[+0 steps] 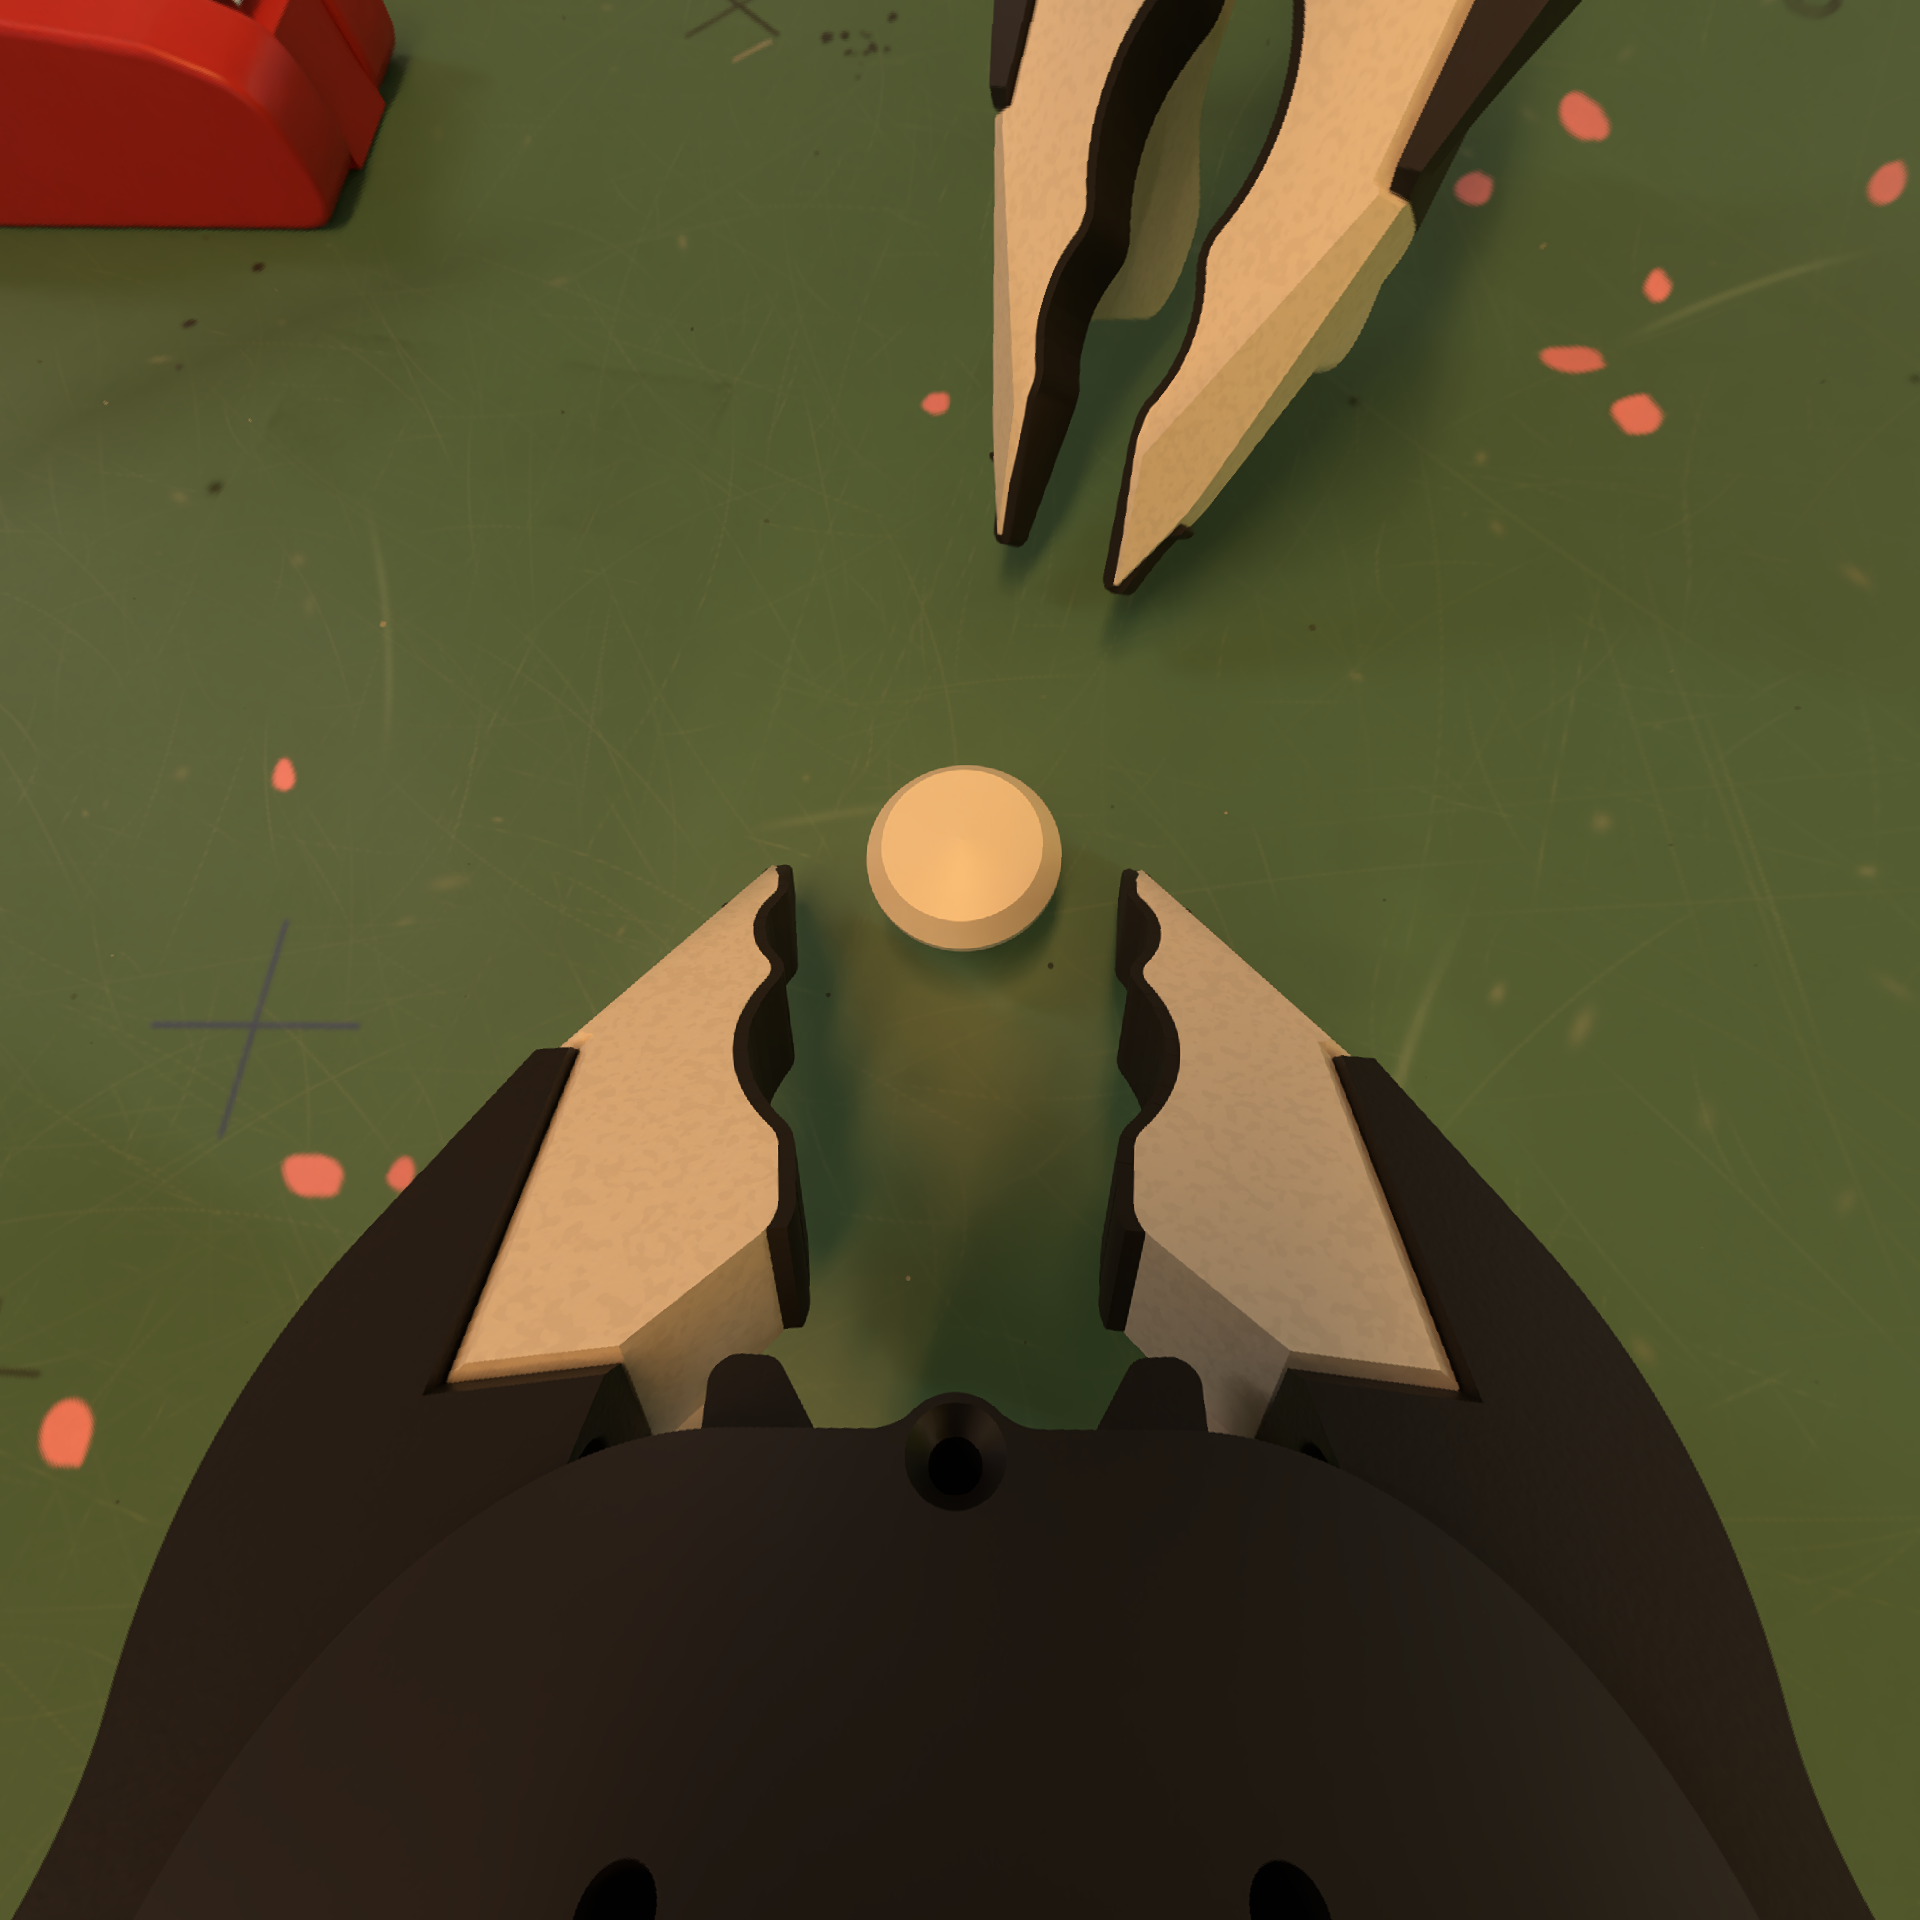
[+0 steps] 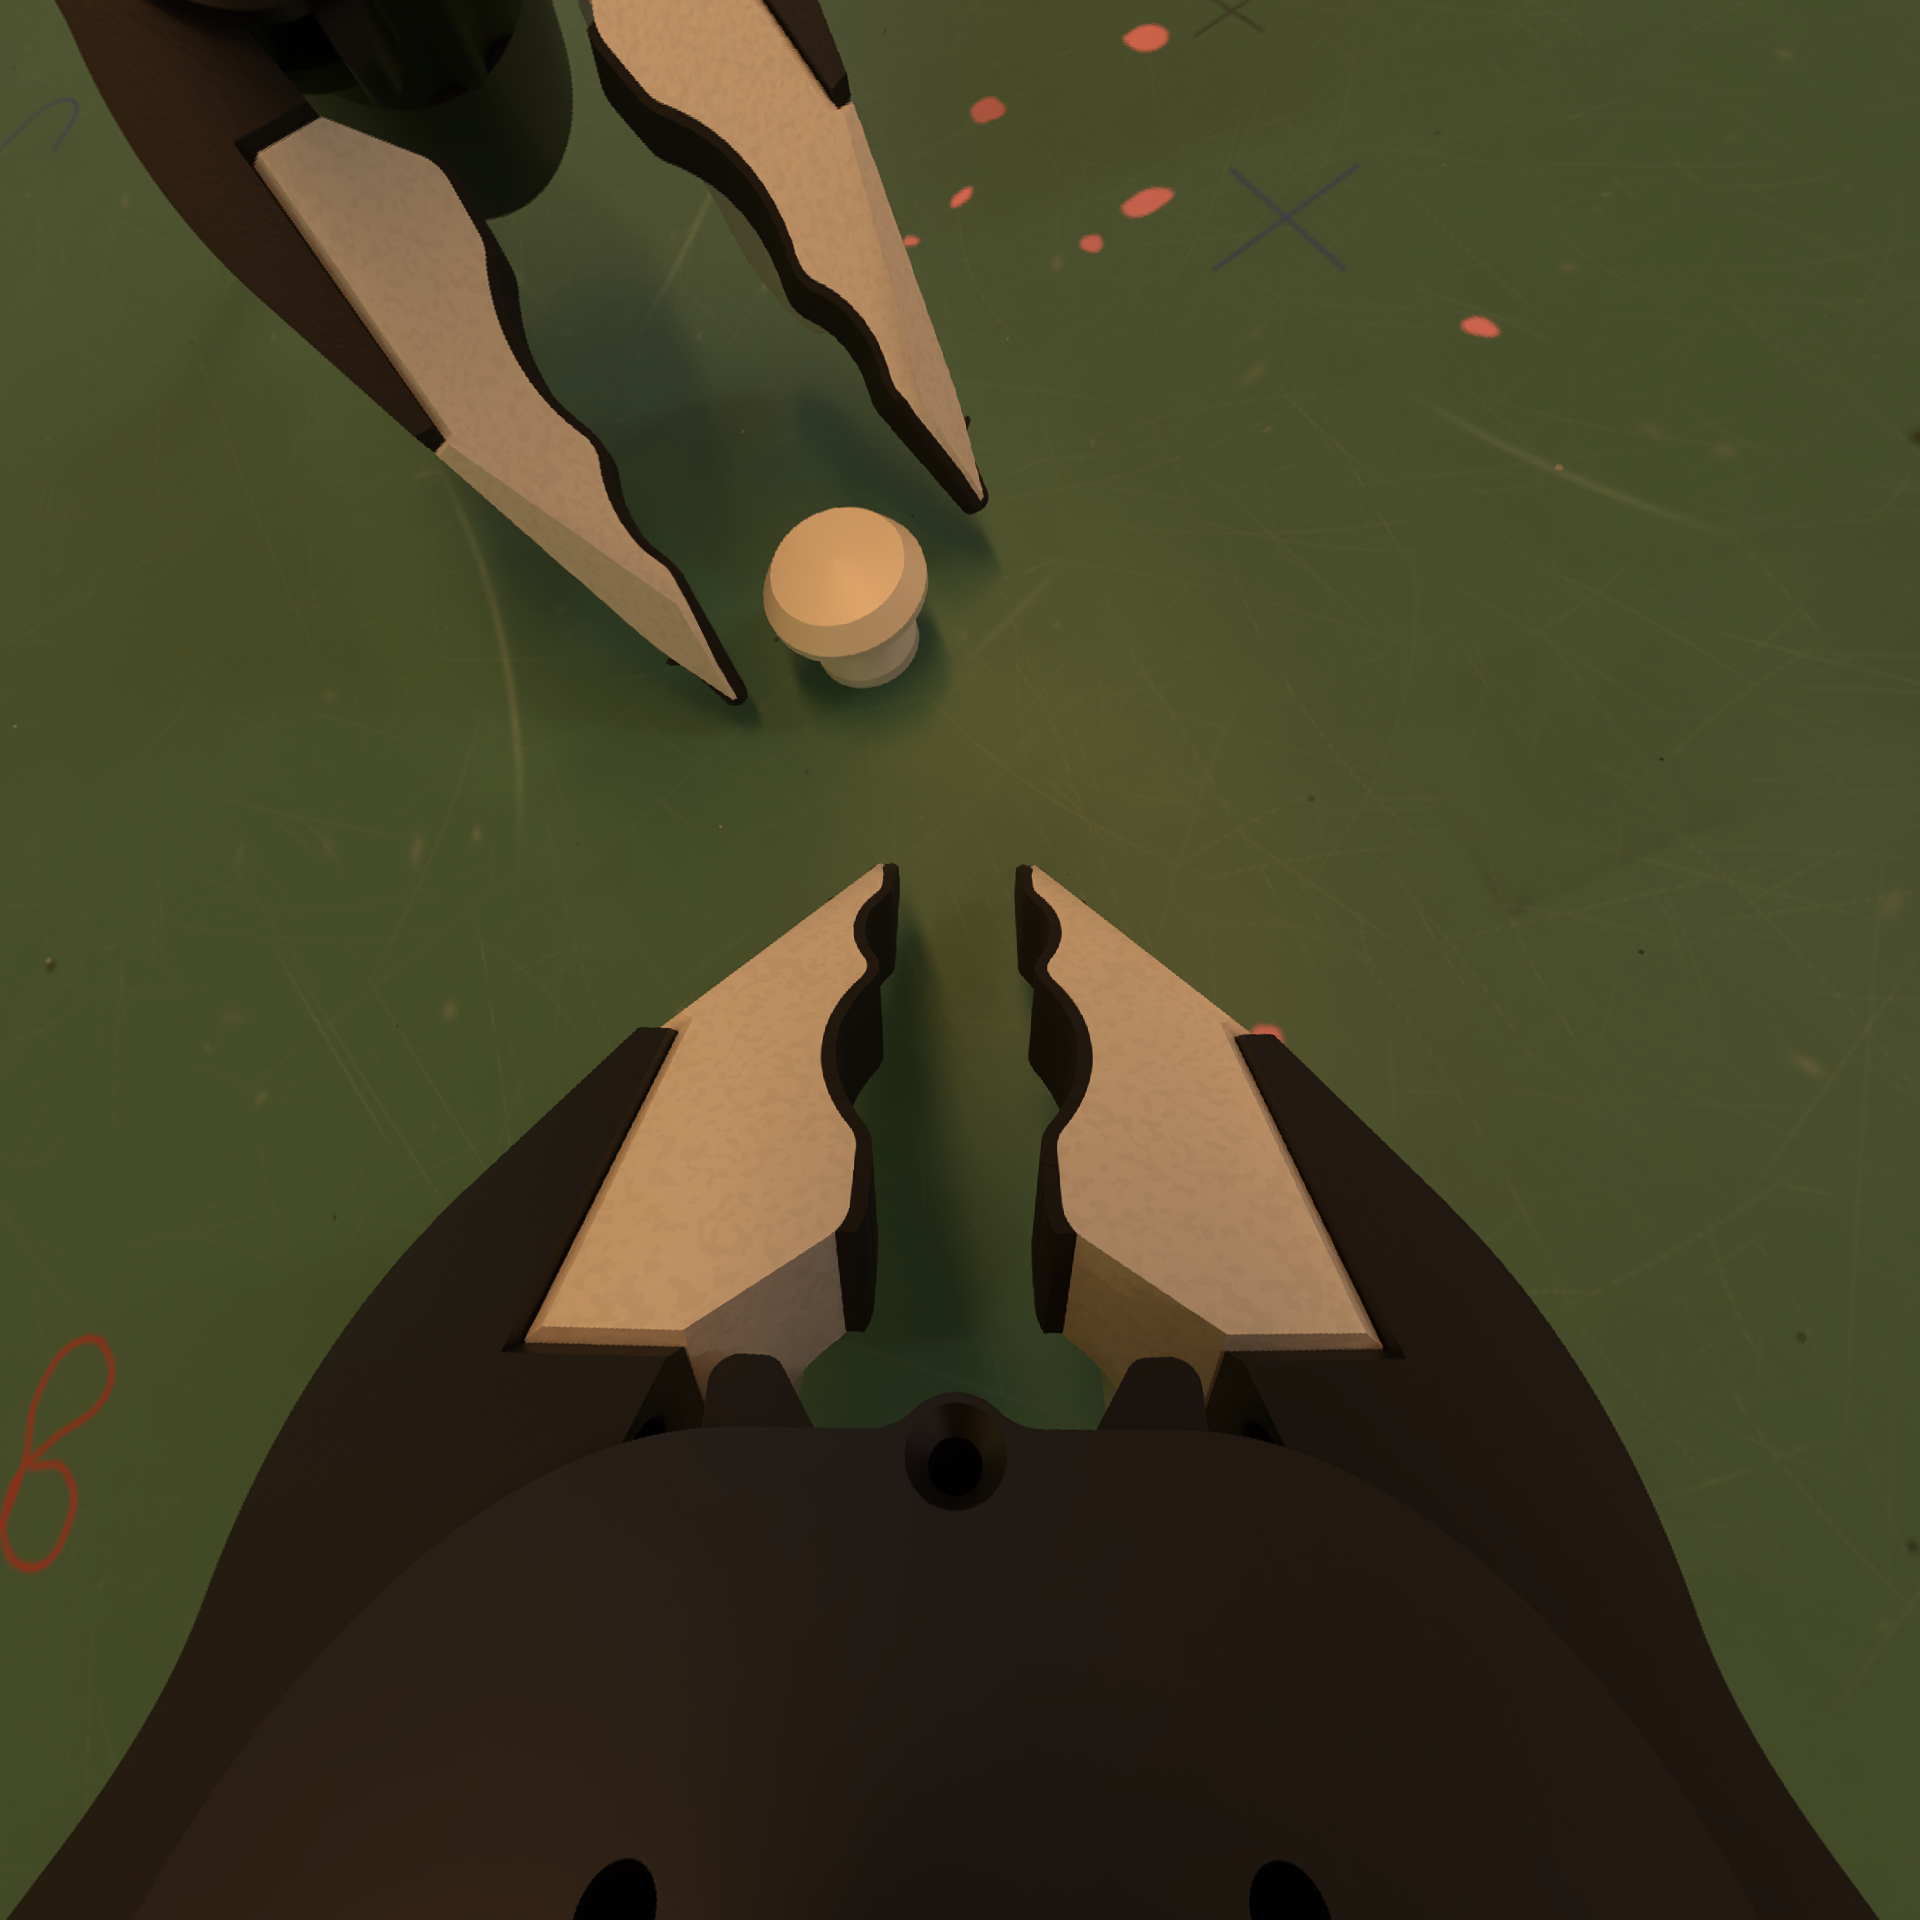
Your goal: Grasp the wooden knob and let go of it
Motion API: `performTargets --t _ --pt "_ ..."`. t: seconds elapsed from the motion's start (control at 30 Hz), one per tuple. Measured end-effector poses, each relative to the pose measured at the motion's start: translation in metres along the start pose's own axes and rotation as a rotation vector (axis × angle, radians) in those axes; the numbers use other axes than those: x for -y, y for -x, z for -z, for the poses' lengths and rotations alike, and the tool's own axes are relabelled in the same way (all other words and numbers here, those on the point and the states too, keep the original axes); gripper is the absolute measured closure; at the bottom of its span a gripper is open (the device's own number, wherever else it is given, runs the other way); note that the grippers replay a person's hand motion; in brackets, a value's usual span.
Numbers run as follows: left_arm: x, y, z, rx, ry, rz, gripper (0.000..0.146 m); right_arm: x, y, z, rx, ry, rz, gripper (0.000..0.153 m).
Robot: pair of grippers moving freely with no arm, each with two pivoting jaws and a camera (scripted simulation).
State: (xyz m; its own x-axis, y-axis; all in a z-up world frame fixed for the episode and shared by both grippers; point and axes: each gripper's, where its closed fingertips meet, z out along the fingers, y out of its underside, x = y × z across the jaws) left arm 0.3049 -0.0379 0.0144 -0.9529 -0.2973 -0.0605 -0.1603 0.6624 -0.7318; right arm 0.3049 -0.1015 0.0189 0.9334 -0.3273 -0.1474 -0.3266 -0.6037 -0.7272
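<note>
Left gripper (image 1: 956, 873) spread wide, tips flanking the upright wooden knob (image 1: 963, 857), untouched; right gripper (image 2: 956, 868) narrowly parted, empty, near knob.

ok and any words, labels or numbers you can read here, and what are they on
No printed word, brand or number is readable.
Green mat: a pen-drawn dark cross, only a mark.
Same mat, right wrist view: a second cross and a hand-drawn red looped scribble.
Red object: a white scrap at the frame edge, too cropped to read.
</note>
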Motion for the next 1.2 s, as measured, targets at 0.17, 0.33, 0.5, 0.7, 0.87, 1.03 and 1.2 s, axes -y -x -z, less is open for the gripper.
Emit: performTargets --t 0.17,0.33,0.5,0.7,0.87,1.03,1.2 --pt "0.007 0.0 0.001 -0.005 -0.037 0.001 0.076 0.004 -0.004 0.001 -0.026 -0.012 0.005 0.129" --pt "0.004 0.0 -0.008 -0.012 0.014 0.002 0.088 0.004 -0.004 -0.002 -0.033 -0.008 0.013 0.126" --pt "0.001 -0.002 -0.005 -0.024 0.017 0.01 0.108 0.005 0.004 -0.006 -0.009 0.001 0.039 0.126" --pt "-0.006 -0.001 0.003 -0.02 0.024 0.037 0.109 0.009 0.01 -0.011 0.018 -0.007 0.048 0.126" --pt "-0.011 0.002 0.009 -0.005 0.029 0.047 0.109 0.012 0.009 -0.013 0.013 -0.013 0.049 0.126" --pt "-0.013 0.003 0.01 -0.012 0.031 0.04 0.109 0.013 0.004 -0.013 -0.001 -0.021 0.023 0.126" --pt "-0.013 0.003 0.01 -0.028 0.023 0.045 0.109 0.022 0.002 -0.01 -0.022 -0.076 0.036 0.126"
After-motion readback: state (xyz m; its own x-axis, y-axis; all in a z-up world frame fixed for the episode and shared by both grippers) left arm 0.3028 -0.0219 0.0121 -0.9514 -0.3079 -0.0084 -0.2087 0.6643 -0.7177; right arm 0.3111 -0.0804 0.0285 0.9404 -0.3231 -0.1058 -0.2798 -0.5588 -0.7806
